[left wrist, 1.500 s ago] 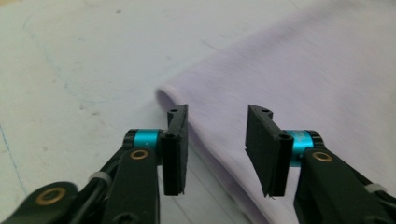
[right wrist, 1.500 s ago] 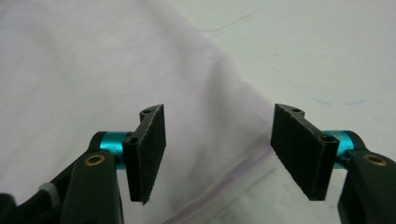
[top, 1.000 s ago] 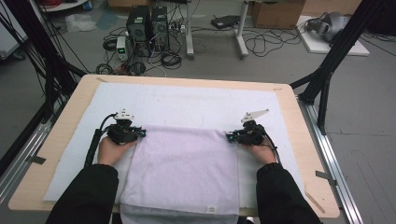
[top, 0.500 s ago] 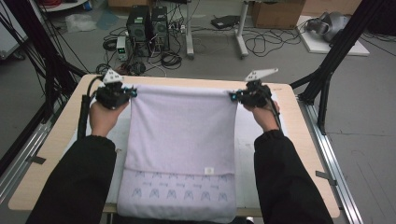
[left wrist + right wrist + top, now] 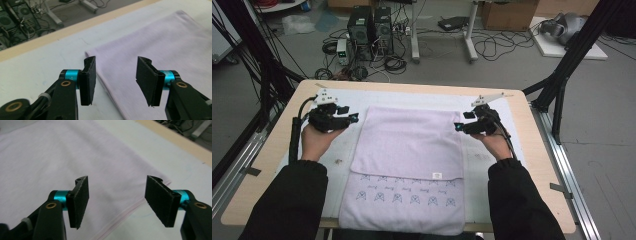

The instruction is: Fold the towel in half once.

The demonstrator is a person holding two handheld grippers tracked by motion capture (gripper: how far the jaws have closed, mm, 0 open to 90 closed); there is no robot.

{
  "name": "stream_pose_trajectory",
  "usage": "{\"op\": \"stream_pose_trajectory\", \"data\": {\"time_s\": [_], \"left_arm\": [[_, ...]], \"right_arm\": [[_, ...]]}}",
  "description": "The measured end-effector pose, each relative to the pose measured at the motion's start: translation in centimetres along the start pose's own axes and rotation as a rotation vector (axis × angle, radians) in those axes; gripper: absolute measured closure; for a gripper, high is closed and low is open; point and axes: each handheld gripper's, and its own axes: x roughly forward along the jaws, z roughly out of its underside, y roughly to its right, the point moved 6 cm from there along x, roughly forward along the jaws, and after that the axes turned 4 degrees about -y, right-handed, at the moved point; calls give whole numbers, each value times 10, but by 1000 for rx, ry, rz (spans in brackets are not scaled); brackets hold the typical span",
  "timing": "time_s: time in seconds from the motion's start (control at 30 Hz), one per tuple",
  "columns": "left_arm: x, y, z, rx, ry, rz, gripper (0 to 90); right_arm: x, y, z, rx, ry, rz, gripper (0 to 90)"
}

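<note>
A pale lilac towel (image 5: pixel 407 145) lies flat on the white mat, folded, with a small label at the fold layer's near edge and a blue pattern on the strip nearest the person. My left gripper (image 5: pixel 353 118) hovers just off the towel's far left corner, and its jaws have just been opening with nothing between them. In the left gripper view the left gripper (image 5: pixel 116 80) stands open above that corner of the towel (image 5: pixel 162 45). My right gripper (image 5: pixel 458 127) hovers at the far right corner; it too has just been opening, and the right gripper (image 5: pixel 117 202) is empty over the towel (image 5: pixel 62 152).
The white mat (image 5: pixel 337 150) covers most of the wooden table (image 5: pixel 272 150). Beyond the far edge are computer towers (image 5: pixel 369 25), floor cables and a cardboard box (image 5: pixel 507 12). Black frame posts (image 5: pixel 572 60) stand at both sides.
Both grippers drew the towel's edge away toward the far side, then let it go and lifted. The towel now lies flat, with its far edge slightly nearer the person.
</note>
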Motion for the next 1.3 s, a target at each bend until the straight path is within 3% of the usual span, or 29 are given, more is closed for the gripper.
{"op": "stream_pose_trajectory", "data": {"time_s": [0.2, 0.27, 0.33, 0.37, 0.47, 0.53, 0.6, 0.67, 0.77, 0.93, 1.07, 1.2, 1.3], "left_arm": [[-15, 27, 39, 25, -10, 68, 477], [-19, 36, 49, 29, -2, 88, 472], [-23, 45, 58, 20, 2, 119, 459], [-25, 49, 63, 40, -7, 121, 459], [-27, 57, 70, 49, -1, 129, 453], [-26, 61, 74, 68, -18, 124, 454], [-24, 67, 78, 82, -33, 144, 493], [-21, 70, 84, 95, -69, 172, 546], [-20, 70, 93, 98, -95, 189, 552], [-20, 71, 101, 114, -132, 201, 579], [-13, 77, 105, 146, -173, 218, 654], [-12, 81, 104, 173, -174, 223, 809], [-11, 81, 104, 166, -173, 220, 871]], "right_arm": [[-13, -35, 32, 7, 22, -68, 291], [-15, -46, 43, -15, 28, -50, 279], [-16, -55, 54, -8, 8, -69, 228], [-16, -59, 59, 4, 17, -73, 235], [-16, -67, 72, -11, 36, -62, 252], [-12, -68, 80, -6, 3, -68, 255], [-11, -73, 83, -23, 37, -60, 320], [-9, -77, 85, -35, 33, -74, 339], [-6, -84, 87, -46, 35, -109, 390], [4, -94, 91, -88, -3, -150, 473], [10, -94, 97, -85, -32, -163, 527], [10, -94, 97, -100, -37, -146, 687], [10, -93, 97, -94, -34, -170, 806]]}}
